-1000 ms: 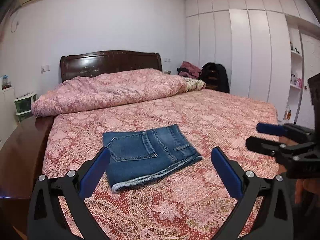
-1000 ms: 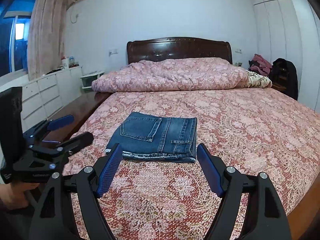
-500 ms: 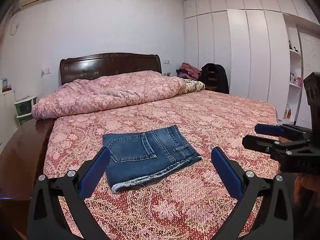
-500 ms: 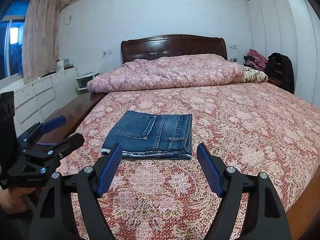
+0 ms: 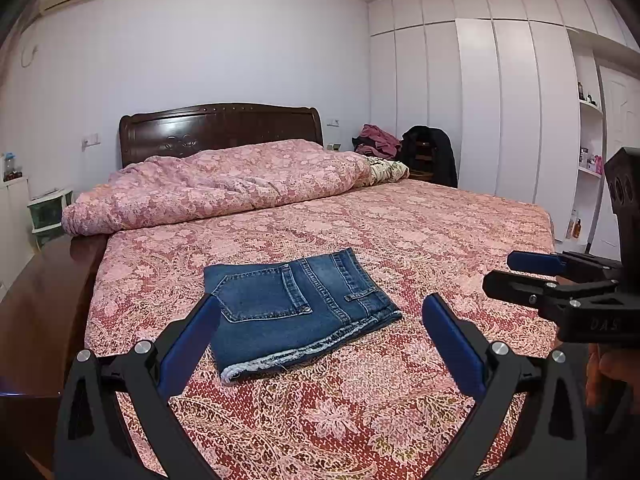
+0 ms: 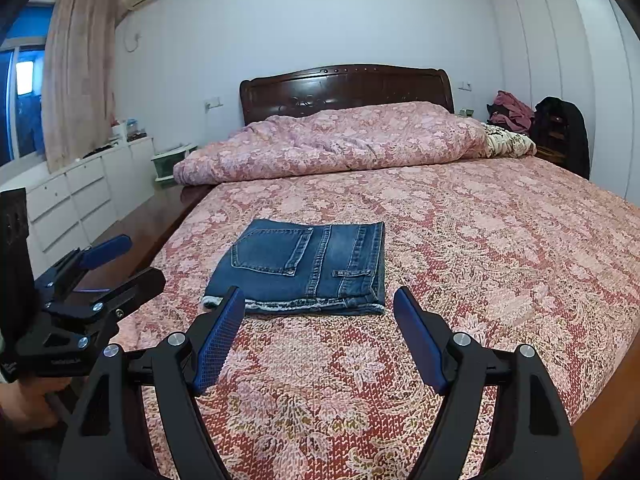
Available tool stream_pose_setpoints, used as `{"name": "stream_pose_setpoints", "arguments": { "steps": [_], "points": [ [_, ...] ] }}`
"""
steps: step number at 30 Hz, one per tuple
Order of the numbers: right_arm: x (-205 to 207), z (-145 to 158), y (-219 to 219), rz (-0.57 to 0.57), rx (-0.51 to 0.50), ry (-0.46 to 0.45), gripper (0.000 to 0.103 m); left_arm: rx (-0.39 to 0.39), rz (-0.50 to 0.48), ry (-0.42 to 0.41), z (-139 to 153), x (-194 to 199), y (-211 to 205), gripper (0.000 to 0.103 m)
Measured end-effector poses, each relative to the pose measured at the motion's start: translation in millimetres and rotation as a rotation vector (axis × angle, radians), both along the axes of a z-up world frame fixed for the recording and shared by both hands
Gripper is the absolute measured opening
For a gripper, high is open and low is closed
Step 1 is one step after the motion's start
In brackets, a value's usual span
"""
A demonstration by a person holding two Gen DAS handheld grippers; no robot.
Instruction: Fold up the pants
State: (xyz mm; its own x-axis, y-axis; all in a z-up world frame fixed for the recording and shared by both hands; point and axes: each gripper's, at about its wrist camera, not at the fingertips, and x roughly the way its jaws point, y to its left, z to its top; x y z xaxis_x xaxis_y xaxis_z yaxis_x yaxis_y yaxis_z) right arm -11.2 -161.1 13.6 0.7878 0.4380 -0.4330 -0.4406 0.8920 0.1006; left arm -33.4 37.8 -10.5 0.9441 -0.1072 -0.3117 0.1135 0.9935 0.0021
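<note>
Blue denim pants (image 5: 298, 307) (image 6: 308, 266) lie folded into a compact rectangle on the pink floral bedspread, back pocket up, frayed hem toward me. My left gripper (image 5: 320, 312) hovers just short of the pants, open, nothing between its blue pads. My right gripper (image 6: 320, 304) is also open and empty, held a little back from the pants' near edge. In the left wrist view the right gripper (image 5: 508, 270) shows at the right side. The left gripper (image 6: 140, 258) appears at the left of the right wrist view, off the bed's side.
A rolled pink duvet (image 5: 224, 184) lies before the dark wooden headboard (image 6: 344, 88). The bed's wooden side rail (image 6: 148, 228) runs on the left, white drawers (image 6: 68, 200) beyond it. White wardrobes (image 5: 500, 108) and a chair with dark clothes (image 5: 432, 156) stand at the right.
Both views have tilted and shifted slightly, so the pants sit a bit lower in frame. The pants lie unmoved, and both grippers stay open and empty.
</note>
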Motion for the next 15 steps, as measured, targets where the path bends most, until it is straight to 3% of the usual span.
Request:
{"name": "stream_pose_setpoints", "arguments": {
  "steps": [15],
  "points": [
    [0.5, -2.9, 1.1, 0.005, 0.0, 0.015, 0.076, 0.005, -0.004, 0.021, -3.6, 3.1, -1.3, 0.101]
  ]
}}
